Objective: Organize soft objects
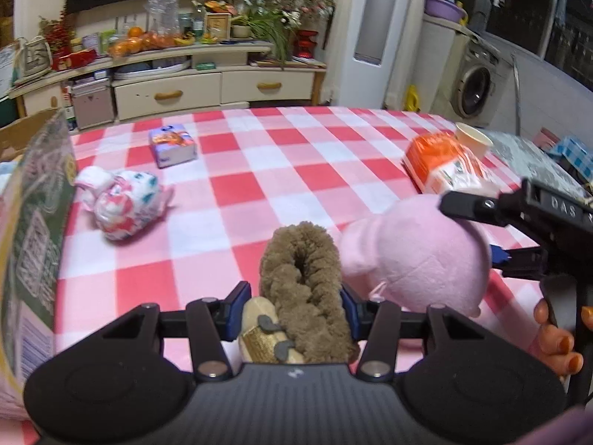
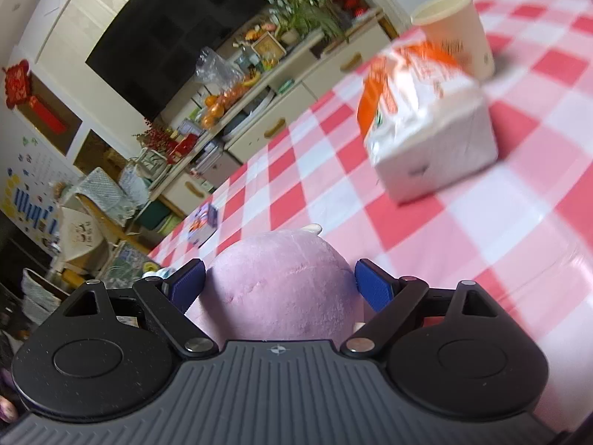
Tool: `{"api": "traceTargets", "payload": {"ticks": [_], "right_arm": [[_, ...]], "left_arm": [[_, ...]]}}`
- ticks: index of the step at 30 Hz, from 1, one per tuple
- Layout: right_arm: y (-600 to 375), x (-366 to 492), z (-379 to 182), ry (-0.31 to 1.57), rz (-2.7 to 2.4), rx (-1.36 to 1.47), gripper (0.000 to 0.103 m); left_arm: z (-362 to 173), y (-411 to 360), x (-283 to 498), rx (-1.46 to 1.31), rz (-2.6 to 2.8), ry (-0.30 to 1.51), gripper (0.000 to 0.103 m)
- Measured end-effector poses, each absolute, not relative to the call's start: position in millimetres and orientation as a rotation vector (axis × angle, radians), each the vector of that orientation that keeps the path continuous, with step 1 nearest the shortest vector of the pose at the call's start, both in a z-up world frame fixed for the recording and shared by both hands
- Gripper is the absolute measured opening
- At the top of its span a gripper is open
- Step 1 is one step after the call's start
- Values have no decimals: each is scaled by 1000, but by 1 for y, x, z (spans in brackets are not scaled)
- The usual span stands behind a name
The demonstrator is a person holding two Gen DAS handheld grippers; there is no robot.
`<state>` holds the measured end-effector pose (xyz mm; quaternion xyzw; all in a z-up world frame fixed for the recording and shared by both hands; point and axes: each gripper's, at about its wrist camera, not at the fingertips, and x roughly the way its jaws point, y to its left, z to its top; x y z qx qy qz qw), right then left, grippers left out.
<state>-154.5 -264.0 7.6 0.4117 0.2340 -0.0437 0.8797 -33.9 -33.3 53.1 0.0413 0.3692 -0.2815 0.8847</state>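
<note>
My left gripper [image 1: 294, 302] is shut on a brown fuzzy slipper [image 1: 302, 285] with a beige sole, held over the red-and-white checked table [image 1: 237, 189]. My right gripper [image 2: 280, 282] is shut on a pink plush toy [image 2: 281, 289]; the toy [image 1: 415, 252] and right gripper [image 1: 470, 230] also show at the right of the left wrist view, close beside the slipper. A bundle of patterned soft items [image 1: 122, 204] lies at the left. A small purple tissue pack [image 1: 172, 146] lies farther back.
An orange-and-white tissue pack [image 2: 426, 122] with a paper cup [image 2: 456, 33] behind it sits at the table's right. A cardboard box [image 1: 29, 222] stands at the left edge. A cluttered TV cabinet [image 1: 185, 74] is beyond the table.
</note>
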Motion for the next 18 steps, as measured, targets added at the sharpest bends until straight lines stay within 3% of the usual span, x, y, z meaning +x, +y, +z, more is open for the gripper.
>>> {"api": "traceTargets", "payload": {"ticks": [18], "right_arm": [[-234, -151, 7, 546, -34, 895, 103]], "left_arm": [[34, -46, -46, 128, -601, 822, 48]]}}
